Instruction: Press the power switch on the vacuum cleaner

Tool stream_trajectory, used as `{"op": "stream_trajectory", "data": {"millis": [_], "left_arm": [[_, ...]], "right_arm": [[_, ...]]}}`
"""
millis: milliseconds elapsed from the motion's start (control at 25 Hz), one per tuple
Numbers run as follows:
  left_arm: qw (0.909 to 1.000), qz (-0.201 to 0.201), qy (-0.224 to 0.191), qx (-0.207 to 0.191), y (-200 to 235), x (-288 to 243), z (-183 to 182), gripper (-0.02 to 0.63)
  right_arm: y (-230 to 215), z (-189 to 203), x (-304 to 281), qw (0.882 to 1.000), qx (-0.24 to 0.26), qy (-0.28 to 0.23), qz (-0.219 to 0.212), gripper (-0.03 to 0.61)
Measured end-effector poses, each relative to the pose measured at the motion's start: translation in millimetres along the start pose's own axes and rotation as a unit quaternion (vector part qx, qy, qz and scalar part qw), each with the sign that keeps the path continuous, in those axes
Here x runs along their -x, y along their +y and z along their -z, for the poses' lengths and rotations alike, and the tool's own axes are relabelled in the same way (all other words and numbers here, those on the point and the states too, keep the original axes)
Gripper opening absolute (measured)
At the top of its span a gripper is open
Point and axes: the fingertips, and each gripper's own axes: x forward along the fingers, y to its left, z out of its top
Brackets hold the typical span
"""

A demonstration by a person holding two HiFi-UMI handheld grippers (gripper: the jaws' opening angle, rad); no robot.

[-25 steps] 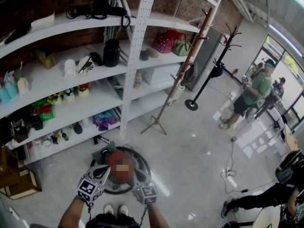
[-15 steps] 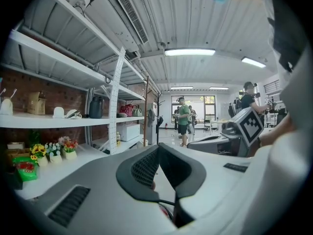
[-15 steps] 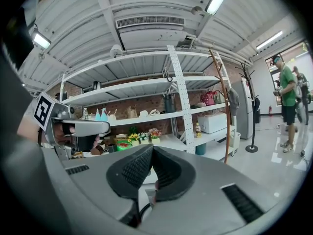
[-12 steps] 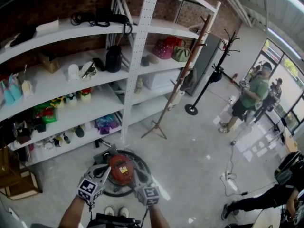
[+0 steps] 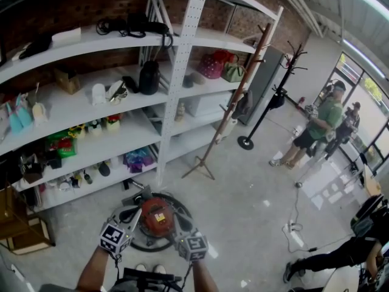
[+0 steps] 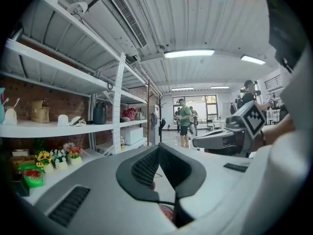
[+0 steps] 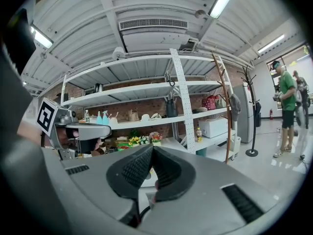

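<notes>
The left tool (image 5: 135, 216), jaws closed tip to tip on nothing, hangs over the red vacuum cleaner's (image 5: 157, 219) left edge. The right tool (image 5: 177, 222), likewise closed and empty, is over its right edge. The vacuum cleaner stands on the floor (image 5: 243, 187), with white shelving (image 5: 182, 72) just behind it.

A red brick wall (image 5: 73, 11) backs a long run of white shelves (image 5: 79, 41), three tiers deep and carried on a perforated white post (image 5: 182, 72). The floor (image 5: 243, 187) is smooth grey concrete. A wooden coat stand (image 5: 234, 96) rises on splayed legs near the shelf end, and a black coat stand (image 5: 275, 84) stands farther off on a round base. Tall windows (image 5: 358, 78) at the right throw bright patches on the floor. Overhead, a white ribbed ceiling (image 6: 205, 23) carries strip lights (image 6: 193, 54) and an air-conditioning unit (image 7: 154, 23).
</notes>
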Motion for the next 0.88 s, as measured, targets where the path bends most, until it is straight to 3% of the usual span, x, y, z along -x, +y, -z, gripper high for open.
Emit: {"op": "stream_trajectory", "data": {"millis": [320, 880], "left_arm": [[0.9998, -0.005, -0.015, -0.009, 3, 2, -24, 0.009], [0.9991, -0.015, -0.031, -0.022, 5, 16, -42, 0.009]], "right_arm": [[4, -23, 12, 1.000, 0.001, -0.017, 0.004, 0.011], [11, -31, 27, 1.000, 0.011, -0.022, 0.001, 0.011]]}}
